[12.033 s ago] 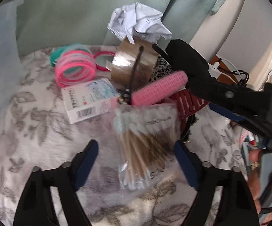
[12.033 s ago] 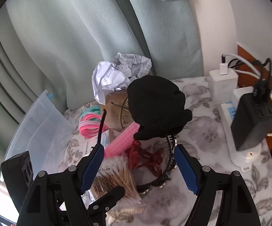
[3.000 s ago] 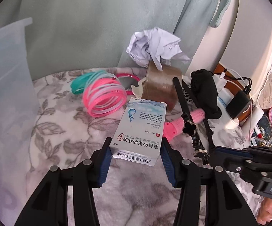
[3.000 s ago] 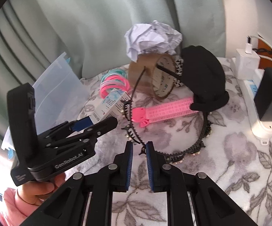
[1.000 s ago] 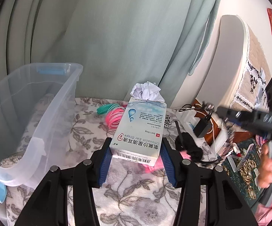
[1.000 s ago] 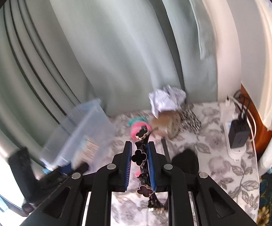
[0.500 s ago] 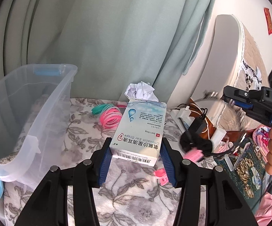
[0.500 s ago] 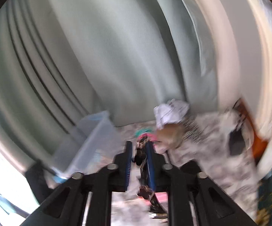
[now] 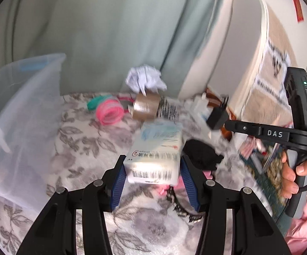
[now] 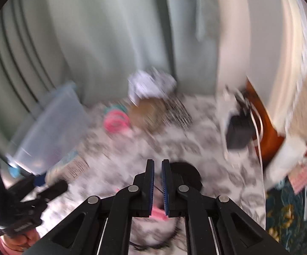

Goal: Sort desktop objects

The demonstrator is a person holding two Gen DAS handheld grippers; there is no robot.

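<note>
My left gripper is shut on a white and blue medicine box, held above the floral cloth. A clear plastic bin stands to its left. My right gripper has its jaws nearly together with nothing between them; the view is blurred. A black headband lies on the cloth below, beside a black knit piece and a pink hair clip. The right gripper also shows at the right of the left wrist view. The left gripper with the box shows at the lower left of the right wrist view.
At the back lie pink and teal hair ties, a brown tape roll, crumpled paper and a zebra-print item. A black charger and power strip sit at the right. Curtains hang behind.
The headband has left my right gripper and now lies on the cloth. My left gripper has swung left and down with the box. Both views are motion-blurred.
</note>
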